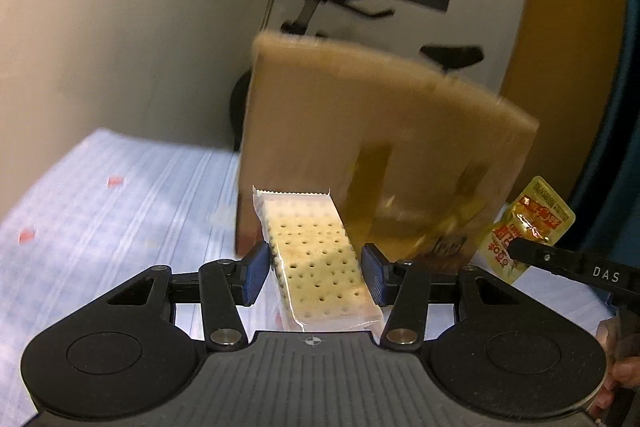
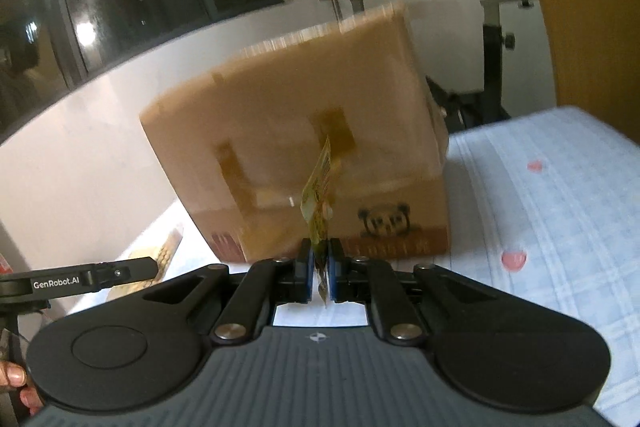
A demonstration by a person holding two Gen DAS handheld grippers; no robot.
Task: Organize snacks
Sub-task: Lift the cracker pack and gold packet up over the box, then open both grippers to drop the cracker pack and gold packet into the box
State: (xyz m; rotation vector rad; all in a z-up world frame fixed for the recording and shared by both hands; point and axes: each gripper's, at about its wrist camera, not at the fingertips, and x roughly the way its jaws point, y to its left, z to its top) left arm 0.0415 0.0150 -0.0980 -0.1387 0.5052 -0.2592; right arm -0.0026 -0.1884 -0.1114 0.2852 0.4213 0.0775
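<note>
I have a snack in each claw, and neither is put away yet. My left claw is clamped on a clear-wrapped pack of crackers, its blue pads pressed against the pack's long sides, held up above the blue-striped cloth on the tabletop. My right claw is pinched narrow on a yellow sauce-style sachet, which stands edge-on out of the jaws. Straight ahead sits the cardboard box, blurred, its top not visible to me, so I cannot tell what is already inside. By my reckoning, both items remain to be carried over and dropped in.
</note>
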